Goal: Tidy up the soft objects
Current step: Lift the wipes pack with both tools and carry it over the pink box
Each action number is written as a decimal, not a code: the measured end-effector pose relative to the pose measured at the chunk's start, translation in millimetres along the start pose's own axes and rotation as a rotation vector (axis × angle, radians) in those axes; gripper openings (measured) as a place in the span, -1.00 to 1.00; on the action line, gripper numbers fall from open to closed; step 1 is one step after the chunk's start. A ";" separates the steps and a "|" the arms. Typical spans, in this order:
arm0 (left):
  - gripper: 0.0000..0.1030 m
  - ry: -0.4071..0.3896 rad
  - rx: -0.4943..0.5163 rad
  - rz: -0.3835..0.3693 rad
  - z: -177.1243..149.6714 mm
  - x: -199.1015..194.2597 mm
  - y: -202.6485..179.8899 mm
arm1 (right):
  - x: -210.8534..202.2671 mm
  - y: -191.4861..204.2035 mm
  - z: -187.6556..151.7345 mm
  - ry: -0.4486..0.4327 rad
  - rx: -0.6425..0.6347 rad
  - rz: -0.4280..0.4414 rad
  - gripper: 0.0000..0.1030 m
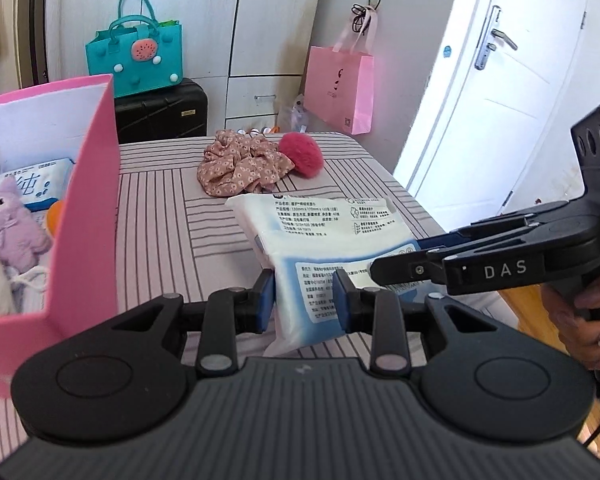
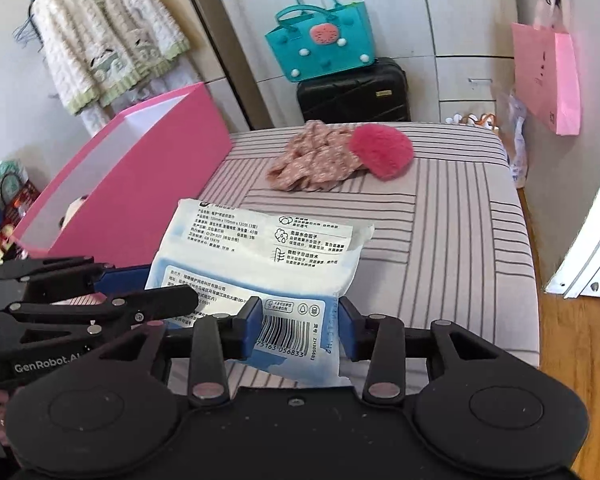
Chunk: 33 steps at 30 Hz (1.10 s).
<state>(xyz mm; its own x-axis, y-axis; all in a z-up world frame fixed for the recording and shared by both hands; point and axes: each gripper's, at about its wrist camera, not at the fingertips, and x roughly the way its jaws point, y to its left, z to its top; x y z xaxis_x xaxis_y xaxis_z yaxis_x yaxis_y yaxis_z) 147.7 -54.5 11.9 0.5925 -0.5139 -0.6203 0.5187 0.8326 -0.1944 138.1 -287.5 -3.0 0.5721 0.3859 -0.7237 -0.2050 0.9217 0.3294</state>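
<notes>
A white and blue tissue pack [image 1: 324, 220] [image 2: 260, 240] hangs tilted just above the striped bed [image 1: 160, 220] [image 2: 460, 220]. My left gripper [image 1: 304, 300] [image 2: 172, 286] is shut on its near end. My right gripper [image 2: 300, 324] [image 1: 396, 256] is shut on the barcode end, coming in from the right in the left wrist view. An open pink box [image 1: 88, 200] [image 2: 140, 172] stands to the left and holds a purple plush [image 1: 8, 224] and another tissue pack [image 1: 40, 180]. Farther back lie a floral fabric piece [image 1: 240, 164] [image 2: 316, 156] and a red fluffy pompom [image 1: 302, 156] [image 2: 382, 152].
Behind the bed a teal bag [image 1: 136, 56] sits on a black suitcase [image 1: 160, 112]. A pink paper bag [image 1: 338, 88] hangs on the wall near a white door [image 1: 492, 100]. The bed's right edge drops to a wooden floor [image 2: 580, 340]. A person's hand [image 1: 588, 320] holds the right gripper.
</notes>
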 end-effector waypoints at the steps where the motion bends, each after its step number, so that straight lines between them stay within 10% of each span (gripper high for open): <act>1: -0.42 0.004 -0.001 -0.003 -1.2 -3.4 0.3 | -2.4 3.5 -1.1 0.003 -0.009 0.000 -0.07; 21: -0.42 -0.015 0.033 -0.097 -2.1 -101.2 28.1 | -61.5 93.5 4.3 -0.023 -0.274 0.035 0.12; 33: -0.42 -0.167 0.023 0.061 3.8 -155.1 62.5 | -59.2 150.6 26.4 -0.071 -0.430 0.189 0.12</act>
<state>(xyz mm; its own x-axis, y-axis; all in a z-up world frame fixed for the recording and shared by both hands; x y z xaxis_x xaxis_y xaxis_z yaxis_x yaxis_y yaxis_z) 90.5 76.5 98.9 0.7167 -0.4911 -0.4952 0.4913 0.8595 -0.1412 94.3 -172.6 105.4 0.5428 0.5582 -0.6275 -0.6124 0.7744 0.1591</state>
